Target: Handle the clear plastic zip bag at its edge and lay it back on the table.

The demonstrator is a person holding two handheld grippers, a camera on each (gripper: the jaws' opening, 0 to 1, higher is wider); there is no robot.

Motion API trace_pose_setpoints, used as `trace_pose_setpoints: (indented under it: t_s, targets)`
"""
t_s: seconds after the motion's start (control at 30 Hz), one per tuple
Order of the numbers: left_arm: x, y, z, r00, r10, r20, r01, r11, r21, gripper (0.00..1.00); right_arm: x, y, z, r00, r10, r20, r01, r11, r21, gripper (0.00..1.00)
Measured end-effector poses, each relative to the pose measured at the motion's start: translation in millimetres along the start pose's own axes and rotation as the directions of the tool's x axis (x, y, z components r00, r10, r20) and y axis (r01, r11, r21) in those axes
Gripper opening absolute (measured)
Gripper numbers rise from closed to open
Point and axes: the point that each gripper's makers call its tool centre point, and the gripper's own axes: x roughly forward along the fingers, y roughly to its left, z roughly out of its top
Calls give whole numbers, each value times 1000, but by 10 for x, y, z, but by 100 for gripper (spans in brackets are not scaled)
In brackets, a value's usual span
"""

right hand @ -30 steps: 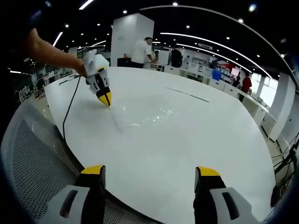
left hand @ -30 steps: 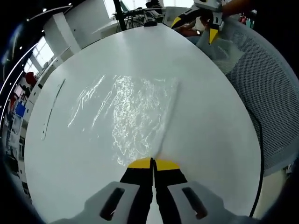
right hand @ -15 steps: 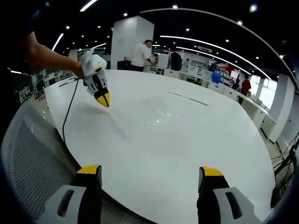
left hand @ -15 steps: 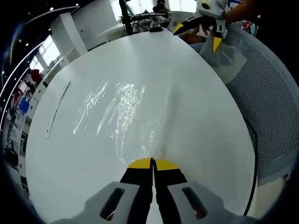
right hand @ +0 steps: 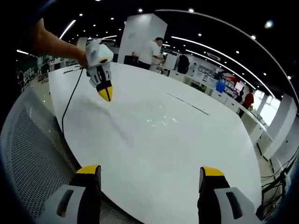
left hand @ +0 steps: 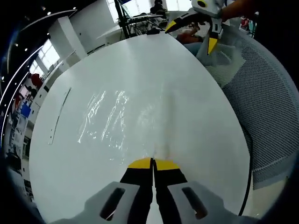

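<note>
The left gripper [left hand: 153, 162] pinches the near edge of a clear crinkled plastic zip bag [left hand: 126, 121], which stretches ahead of it over the round white worktop [left hand: 196, 116]. The right gripper [right hand: 149, 172] hovers with jaws wide apart, holding nothing.

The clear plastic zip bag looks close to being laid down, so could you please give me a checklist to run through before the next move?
1. Left gripper shut on the edge of the clear plastic zip bag: ok, jaws together at the bag's near edge.
2. Bag spread over the white table: ok, it looks mostly flat, glinting.
3. Held edge down on the table: cannot tell; in the right gripper view the left gripper seems just above the surface.
4. Right gripper free: ok, jaws wide apart, holding nothing.
5. Right gripper away from the bag: ok, it hangs over the table's near rim by the mesh chair.
</note>
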Motion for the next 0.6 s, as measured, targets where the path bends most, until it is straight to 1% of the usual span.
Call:
trace_pose_setpoints:
  t_s: [0.27, 0.43, 0.6]
  targets:
    - [-31, -34, 72, 1000, 13, 9, -13, 1000, -23, 0, -2, -27, 251, 1000, -5, 25, 7, 999, -51, 85]
    - [-62, -55, 102, 1000, 20, 16, -19, 999, -42, 0, 18, -54, 416, 999, -9, 48, 12, 998, -67, 83]
    - [-110, -67, 153, 999, 32, 29, -30, 997, -67, 0, 47, -36, 557, 998, -1, 69, 7, 996, -87, 81]
